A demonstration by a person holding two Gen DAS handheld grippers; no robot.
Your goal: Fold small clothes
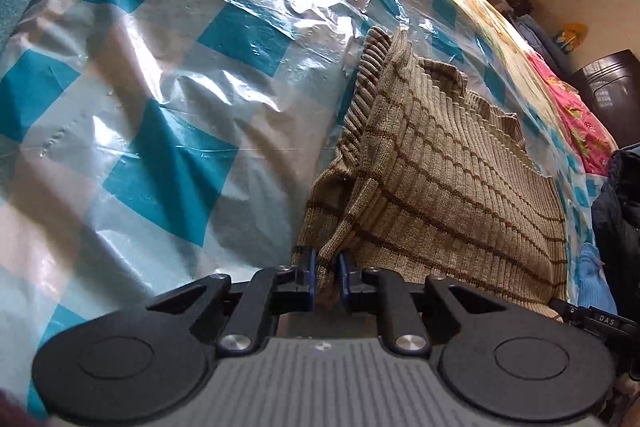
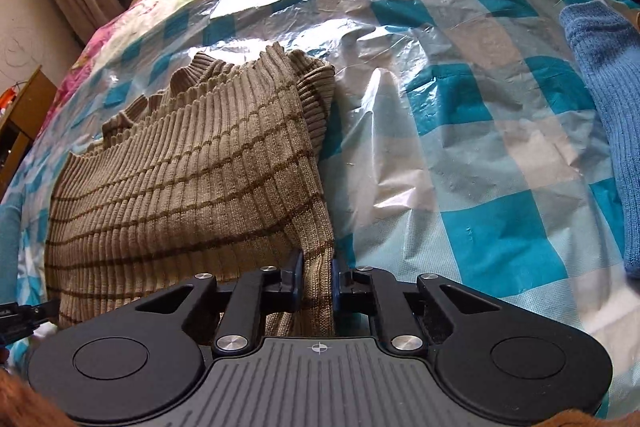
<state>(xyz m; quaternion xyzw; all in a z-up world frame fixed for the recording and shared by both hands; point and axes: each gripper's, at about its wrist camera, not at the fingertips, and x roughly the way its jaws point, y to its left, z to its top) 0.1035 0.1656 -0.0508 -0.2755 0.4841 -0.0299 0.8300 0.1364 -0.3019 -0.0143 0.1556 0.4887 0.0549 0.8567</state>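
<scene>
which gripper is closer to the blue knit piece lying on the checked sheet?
Right. The blue knit piece lies just off the right gripper, on its right. The left gripper clamps the striped sweater at its opposite edge, with the sweater between.

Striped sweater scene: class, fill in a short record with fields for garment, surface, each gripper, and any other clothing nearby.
garment: tan ribbed sweater, brown stripes, partly folded
surface: blue-checked plastic sheet over a bed
left gripper: fingers shut on the sweater's near edge
right gripper: fingers shut on the sweater's near edge
other clothing: blue knit item, lying right of the sweater
</scene>
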